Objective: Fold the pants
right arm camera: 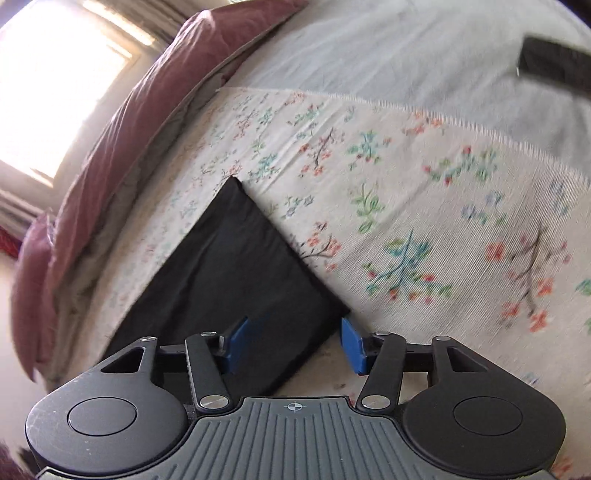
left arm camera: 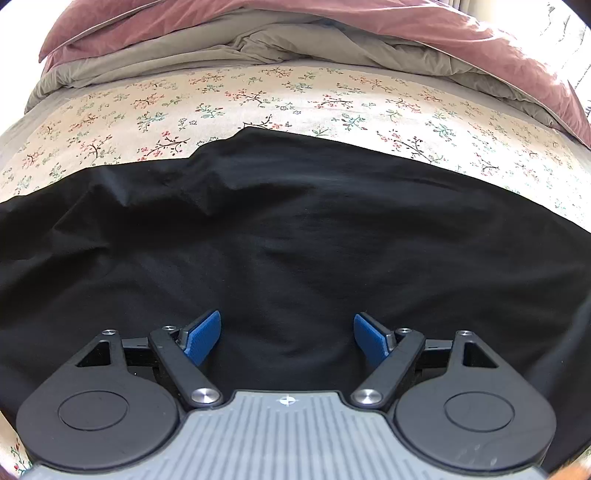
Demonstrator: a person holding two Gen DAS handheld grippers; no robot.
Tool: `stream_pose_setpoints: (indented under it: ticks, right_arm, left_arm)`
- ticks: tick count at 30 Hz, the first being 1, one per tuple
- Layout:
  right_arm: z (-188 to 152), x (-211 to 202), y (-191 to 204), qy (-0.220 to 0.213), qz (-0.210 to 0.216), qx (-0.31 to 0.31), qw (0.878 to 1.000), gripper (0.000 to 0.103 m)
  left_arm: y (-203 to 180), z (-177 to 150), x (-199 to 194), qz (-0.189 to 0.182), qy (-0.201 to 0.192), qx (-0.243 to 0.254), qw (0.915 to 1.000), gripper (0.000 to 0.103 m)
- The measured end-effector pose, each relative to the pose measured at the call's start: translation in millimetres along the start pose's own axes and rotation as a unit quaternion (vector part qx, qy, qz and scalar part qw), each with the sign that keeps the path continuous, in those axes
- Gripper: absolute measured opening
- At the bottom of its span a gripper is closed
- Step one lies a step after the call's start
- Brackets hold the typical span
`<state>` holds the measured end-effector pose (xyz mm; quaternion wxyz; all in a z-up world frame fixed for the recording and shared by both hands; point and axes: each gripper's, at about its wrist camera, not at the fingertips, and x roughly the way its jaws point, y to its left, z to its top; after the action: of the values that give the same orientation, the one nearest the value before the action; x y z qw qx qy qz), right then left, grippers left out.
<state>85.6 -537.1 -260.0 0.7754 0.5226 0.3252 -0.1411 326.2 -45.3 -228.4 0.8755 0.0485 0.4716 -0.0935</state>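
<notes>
Up close, the left wrist view is filled by the black pants, spread wide and lightly creased across the floral sheet of the bed; the left gripper sits low over the cloth with its blue-padded fingers parted wide and nothing between them; black fabric runs under and between both pads; beyond the far edge of the pants lies bare floral sheet, then a rumpled grey and mauve duvet heaped along the back of the bed.

Next, the right wrist view, somewhat blurred, shows the pants as a narrow, flat, folded strip lying aslant on the floral sheet; the right gripper has its fingers spread apart and holding nothing; the near corner of the strip lies between them, with the left pad over the cloth and the right pad just beside its edge; the mauve duvet runs along the left, below a bright window.
</notes>
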Motion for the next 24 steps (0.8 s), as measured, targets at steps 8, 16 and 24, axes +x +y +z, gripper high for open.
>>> stream_pose_setpoints:
  ticks: [8, 16, 24]
  right_arm:
    - [-6, 1, 0, -0.033, -0.026, 0.048, 0.998, 0.043]
    - [-11, 7, 13, -0.040, -0.032, 0.022, 0.998, 0.041]
    - [-12, 2, 6, -0.051, -0.019, 0.067, 0.996, 0.036]
  left_arm:
    - [-10, -4, -2, -0.001, -0.014, 0.035, 0.9993, 0.090]
    - [-11, -3, 0, -0.008, -0.011, 0.035, 0.9993, 0.090]
    - [-16, -3, 1, -0.008, -0.013, 0.041, 0.9990, 0.090]
